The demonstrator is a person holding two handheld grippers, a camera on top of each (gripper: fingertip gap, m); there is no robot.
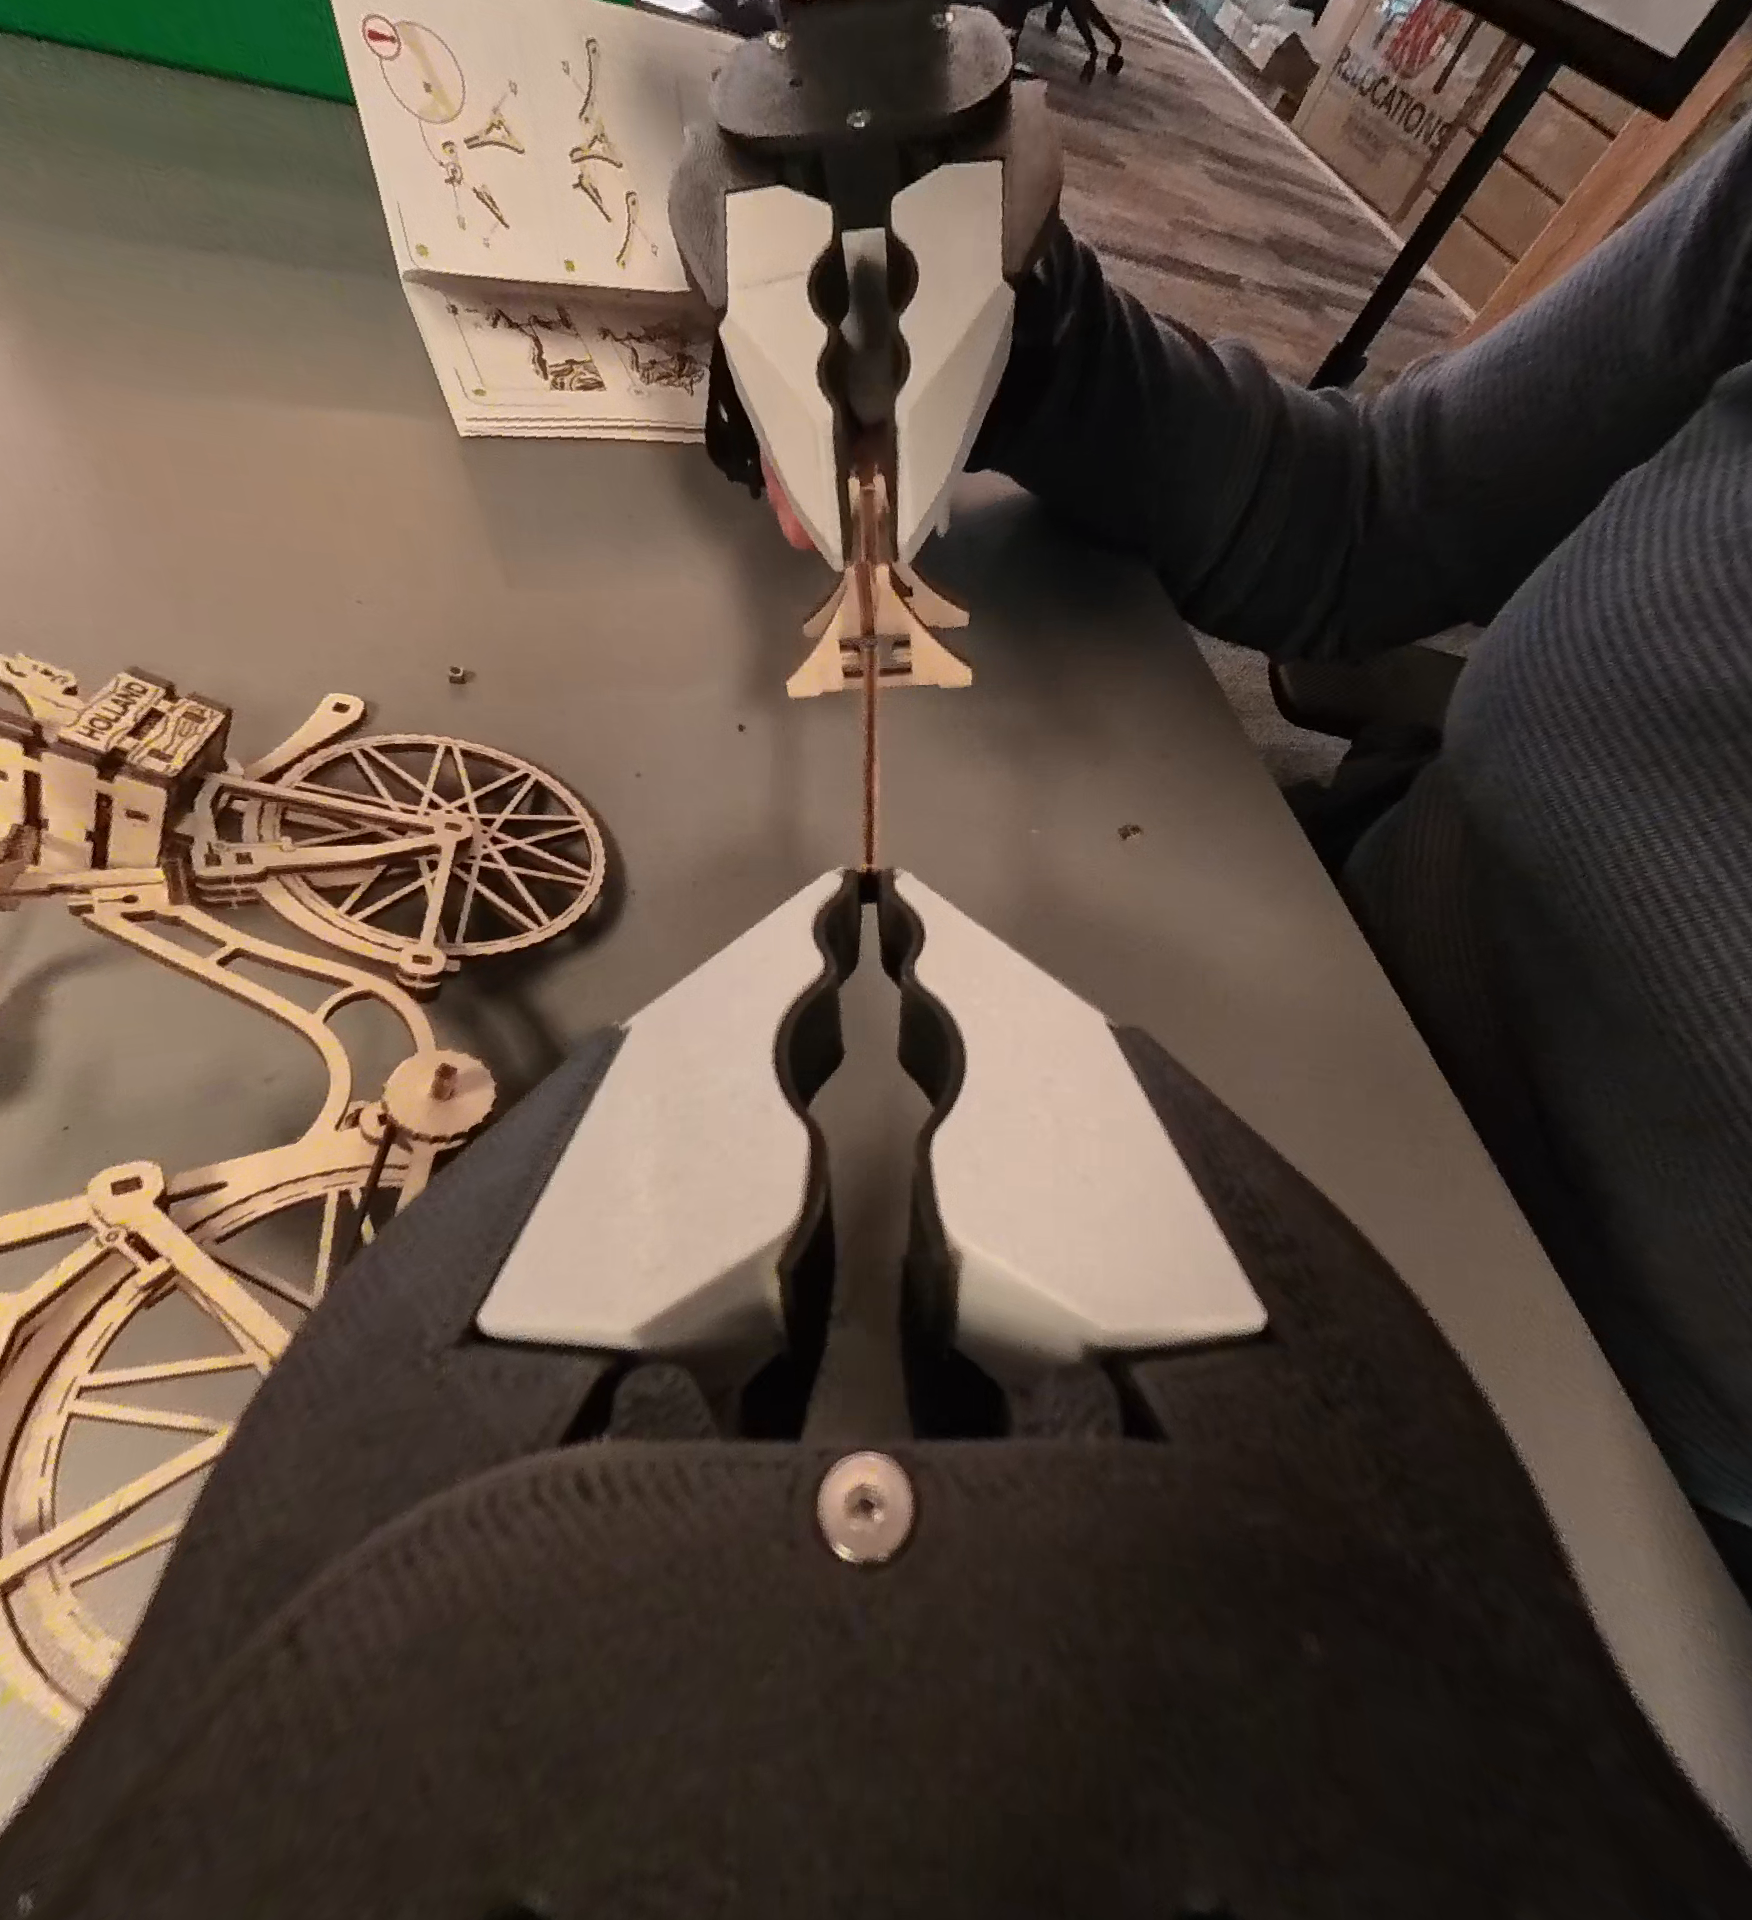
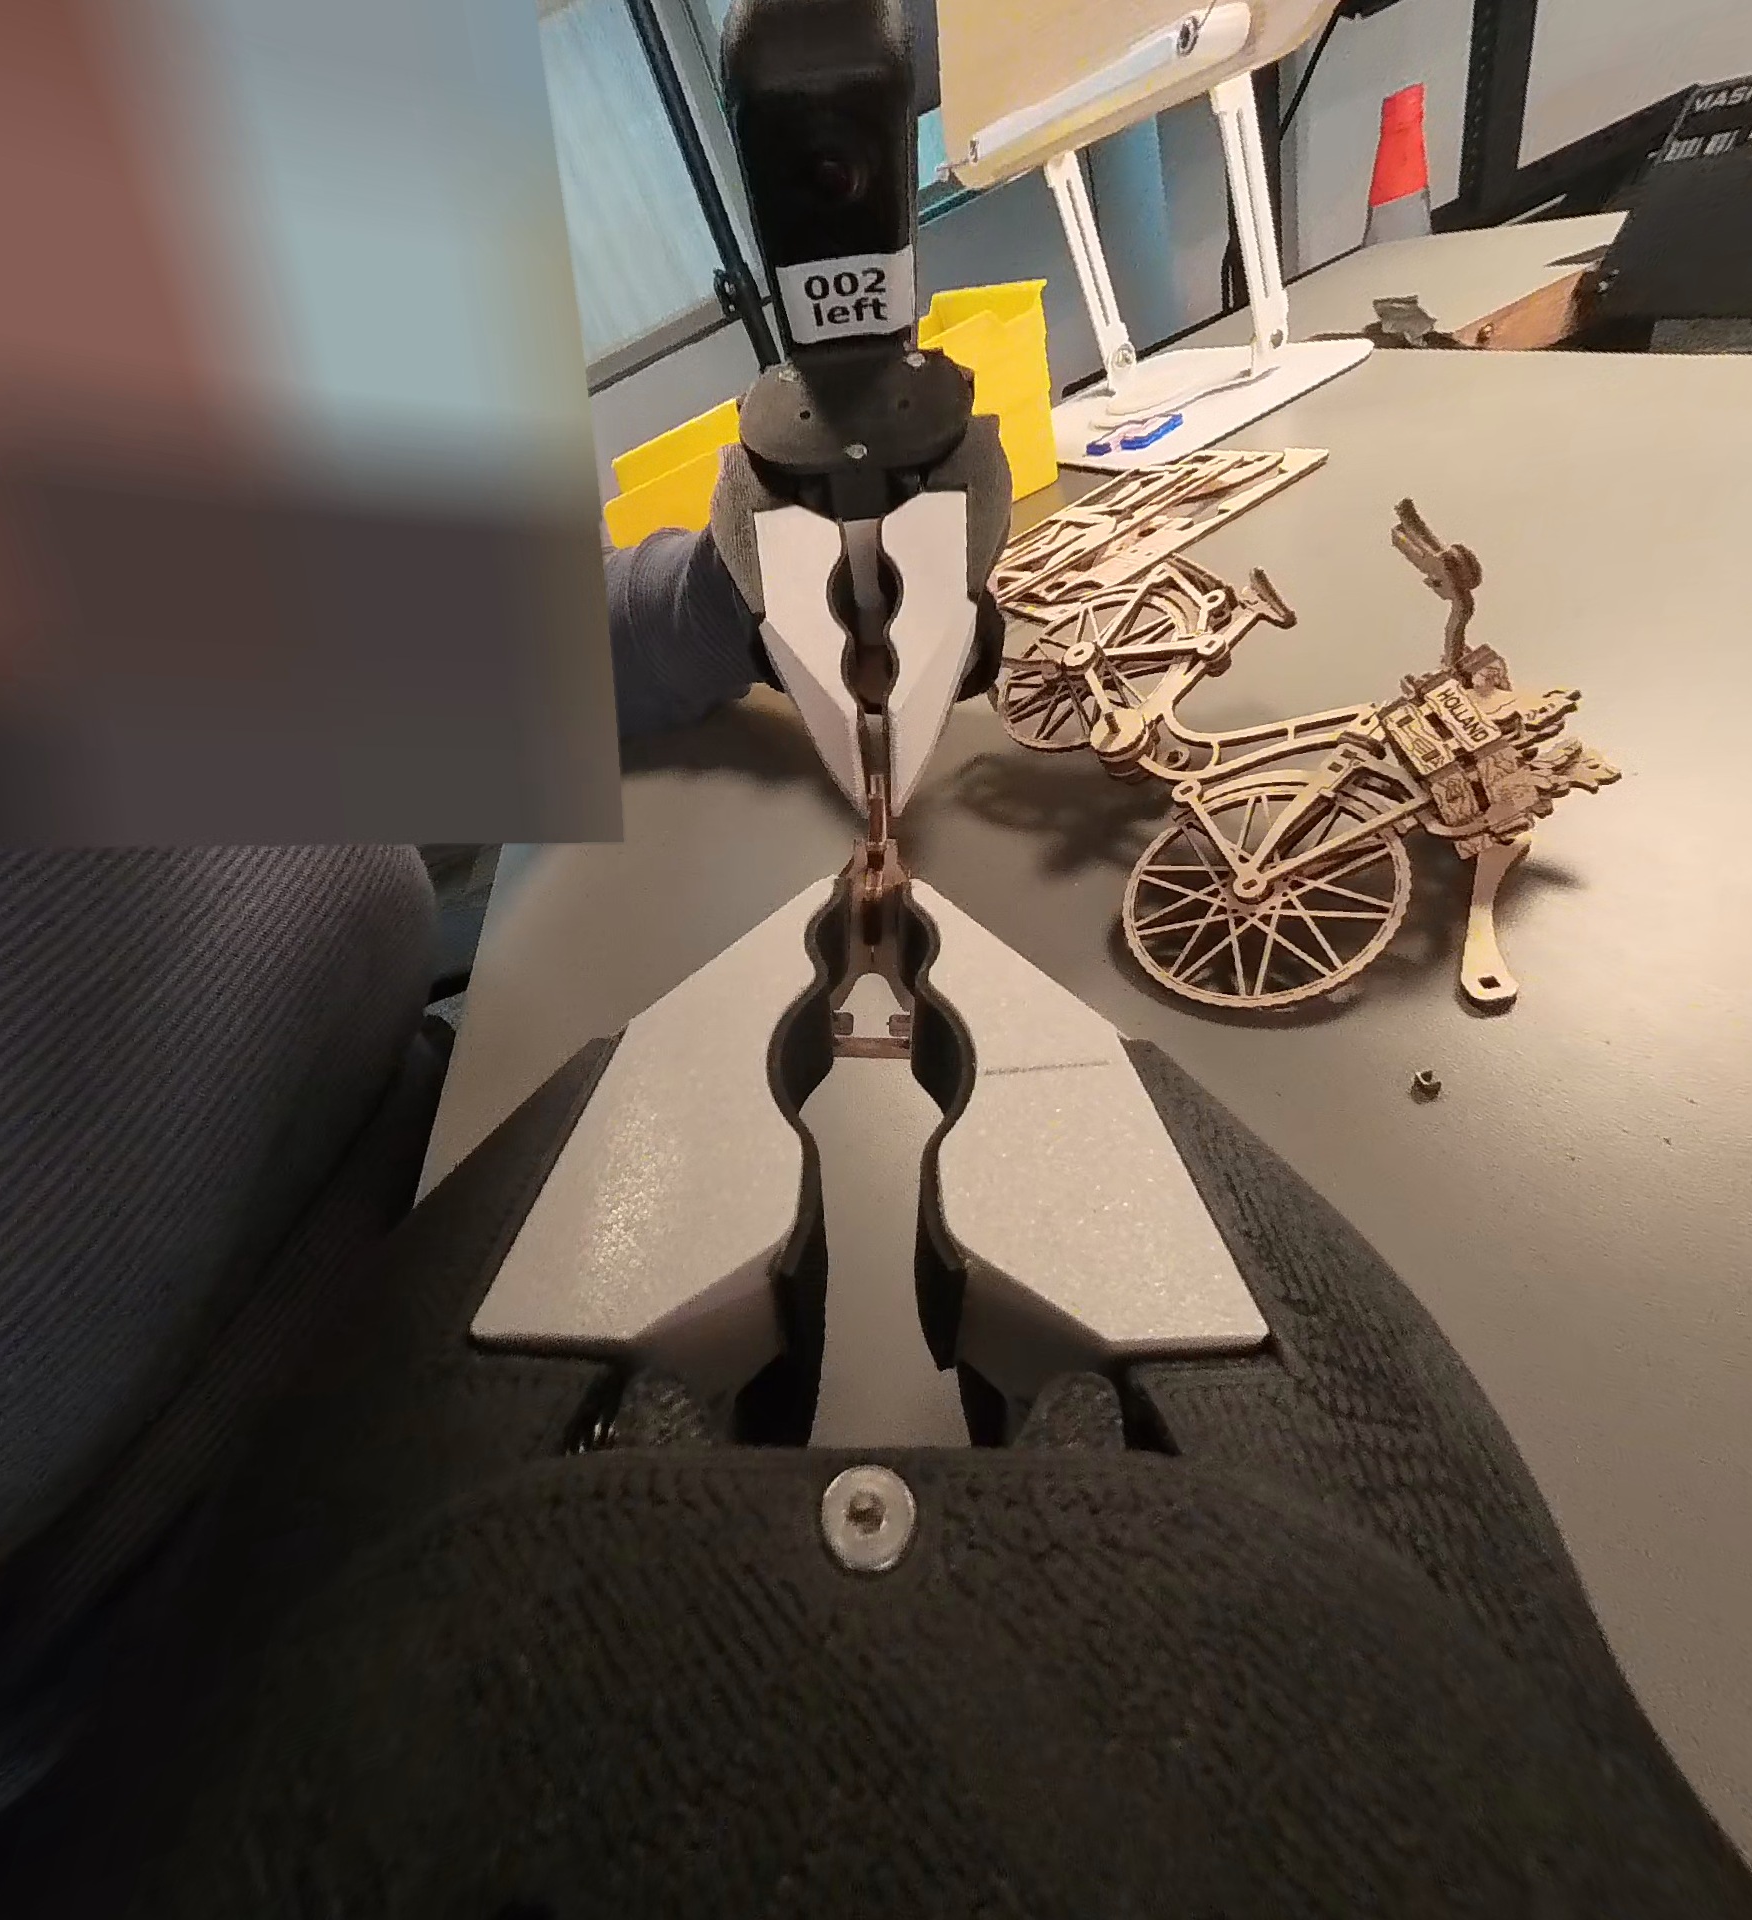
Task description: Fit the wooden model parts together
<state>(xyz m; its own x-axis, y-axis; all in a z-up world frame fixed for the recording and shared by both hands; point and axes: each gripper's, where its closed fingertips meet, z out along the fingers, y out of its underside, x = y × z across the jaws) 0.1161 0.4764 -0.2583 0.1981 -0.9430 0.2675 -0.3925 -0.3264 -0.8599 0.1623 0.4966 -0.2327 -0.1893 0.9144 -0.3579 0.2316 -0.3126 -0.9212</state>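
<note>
Grey table [image 1: 228,499] carries everything, and a person's ribbed blue-grey sleeve [image 1: 1474,447] reaches across its edge from the side. Two grippers meet nose to nose above the tabletop, each with pale wedge-shaped fingers and black wavy pads. One wooden bicycle model [image 2: 1298,810] lies on its side well apart from them, two spoked wheels visible, a small lettered box mounted at one end; the same bicycle [image 1: 259,894] shows in the left wrist view. One instruction booklet [image 1: 550,239] lies open beyond it, printed with assembly diagrams. One flat sheet of uncut wooden parts [image 2: 1173,499] rests behind the bicycle, near two yellow bins [image 2: 986,364] and a white stand [image 2: 1215,353]. A red-topped cone [image 2: 1402,156] stands farther back.

The left gripper [image 1: 867,878] is pressed together on the end of one thin wooden strip [image 1: 867,769], seen edge-on, its long axis running straight ahead along the fingers toward the other gripper. From the right wrist view that same left gripper [image 2: 877,805] carries a white printed label on its black camera housing. The right gripper [image 2: 872,883] pinches one small wooden bracket piece [image 2: 872,1023], whose flared base sits back between the pads. Seen from the left, the right gripper [image 1: 867,540] holds this bracket piece [image 1: 877,634] with its curved feet spread sideways, and the strip's far end meets the bracket's middle. Both parts hang above the table near its edge. Two tiny dark scraps [image 1: 1126,831] lie on the surface.
</note>
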